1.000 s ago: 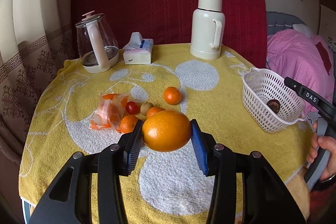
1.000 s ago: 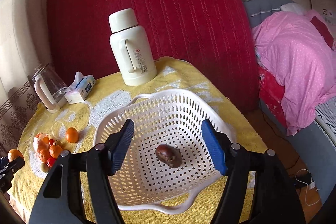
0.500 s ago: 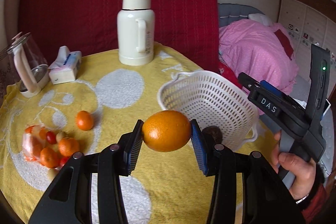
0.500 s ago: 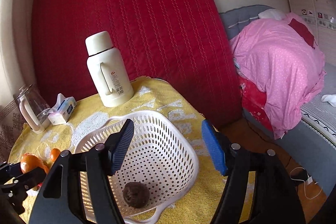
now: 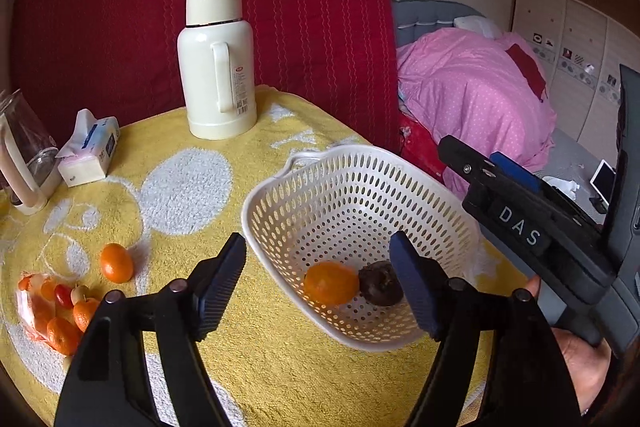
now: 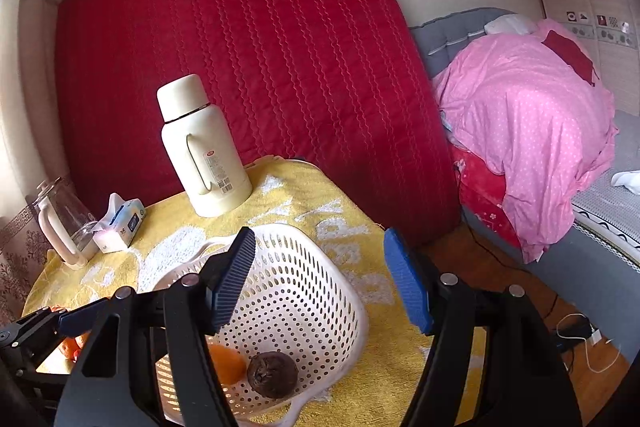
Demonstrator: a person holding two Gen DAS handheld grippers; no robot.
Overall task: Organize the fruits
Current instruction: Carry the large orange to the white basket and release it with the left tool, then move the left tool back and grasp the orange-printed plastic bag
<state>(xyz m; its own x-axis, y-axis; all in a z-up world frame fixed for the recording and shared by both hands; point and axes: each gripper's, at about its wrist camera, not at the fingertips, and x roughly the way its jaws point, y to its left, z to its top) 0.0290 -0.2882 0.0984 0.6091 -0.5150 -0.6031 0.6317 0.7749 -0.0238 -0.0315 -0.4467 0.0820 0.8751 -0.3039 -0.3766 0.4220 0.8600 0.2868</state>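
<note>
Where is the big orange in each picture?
Left wrist view: the big orange lies in the white basket, low middle, beside a dark fruit.
Right wrist view: bottom left, half hidden behind a tong finger.
Shared landmark: the cream flask.

white perforated basket (image 5: 280, 211); orange fruit (image 5: 331, 283); yellow white-patterned tablecloth (image 5: 280, 367); cream thermos (image 5: 216, 67).

My left gripper (image 5: 320, 283) has just been opening, jaws wide and empty, tilted downward. At three o'clock my right gripper (image 6: 320, 279) hangs parted, empty.
</note>
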